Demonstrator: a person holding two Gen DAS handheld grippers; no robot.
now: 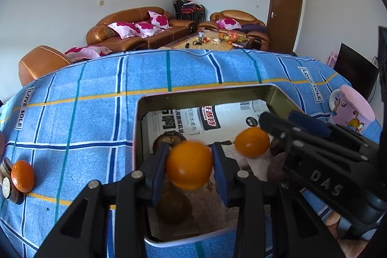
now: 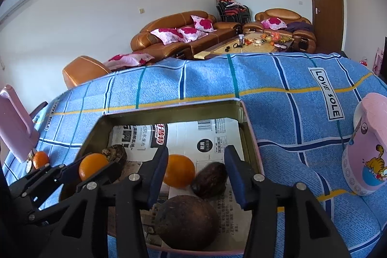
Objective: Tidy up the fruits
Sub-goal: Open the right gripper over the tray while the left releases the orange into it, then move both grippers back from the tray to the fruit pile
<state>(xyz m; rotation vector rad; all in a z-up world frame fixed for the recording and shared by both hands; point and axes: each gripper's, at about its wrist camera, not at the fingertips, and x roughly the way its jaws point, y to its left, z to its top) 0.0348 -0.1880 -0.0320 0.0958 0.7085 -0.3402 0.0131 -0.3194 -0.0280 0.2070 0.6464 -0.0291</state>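
Observation:
My left gripper (image 1: 189, 165) is shut on an orange (image 1: 188, 165) and holds it over the paper-lined metal tin (image 1: 208, 91). The same gripper and orange (image 2: 93, 166) show at the left of the right wrist view. My right gripper (image 2: 196, 169) is open and empty above the tin (image 2: 174, 110). Inside the tin lie a second orange (image 1: 252, 142) (image 2: 180, 170), a dark oval fruit (image 2: 210, 179), a round brown fruit (image 2: 185, 221) (image 1: 173, 206) and a dark scaly fruit (image 2: 115, 153) (image 1: 169, 138). Another orange (image 1: 23, 175) (image 2: 40, 158) lies on the cloth at far left.
The table has a blue checked cloth (image 1: 96, 93). A pink cartoon mug (image 1: 352, 114) (image 2: 367, 149) stands right of the tin. Brown round slices (image 1: 8, 181) lie beside the loose orange. A pink object (image 2: 15, 122) stands at the left edge.

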